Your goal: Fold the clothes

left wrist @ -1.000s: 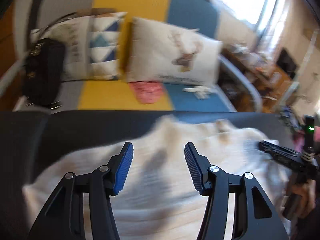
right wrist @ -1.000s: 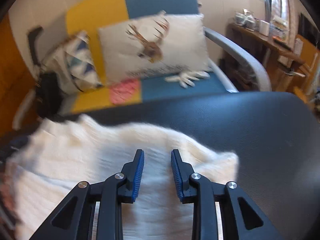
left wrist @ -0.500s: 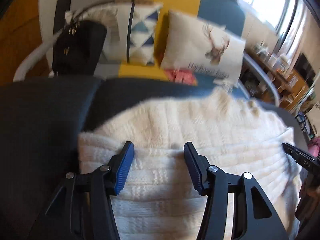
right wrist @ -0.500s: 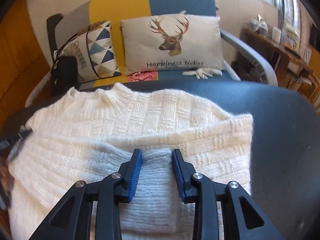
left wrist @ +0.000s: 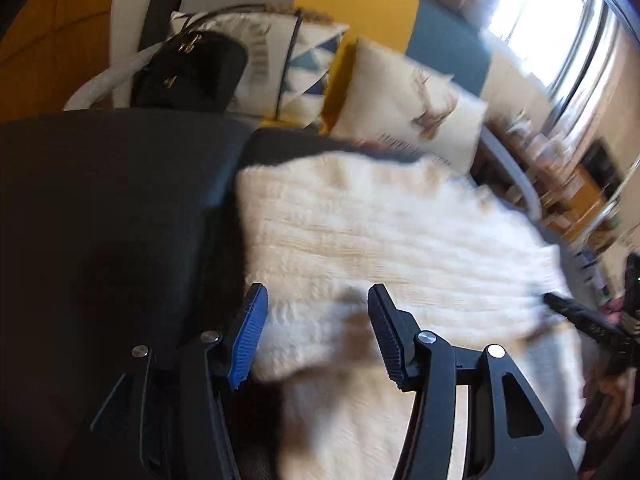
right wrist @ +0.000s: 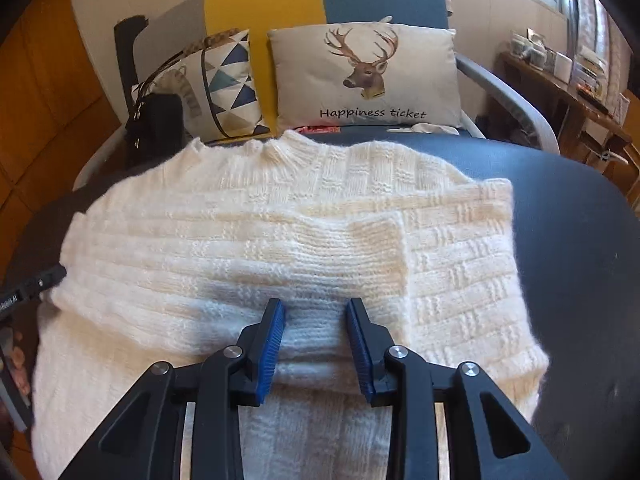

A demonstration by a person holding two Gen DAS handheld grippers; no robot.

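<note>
text: "Happiness ticket" | on: deer cushion point(right wrist: 366, 76) | other lettering: unreadable

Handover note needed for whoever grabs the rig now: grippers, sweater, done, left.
Left gripper: jaws open, nothing held, over the sweater's left edge.
Right gripper: jaws have just been opening, knit fabric between them but not pinched.
White knit sweater: flat on the dark table, collar toward the sofa; sleeve folded across the body.
Done: sleeve fold.
Left: probably fold the body up and square the edges.

Both wrist views close, downward, sharing sweater point(right wrist: 248, 240)
</note>
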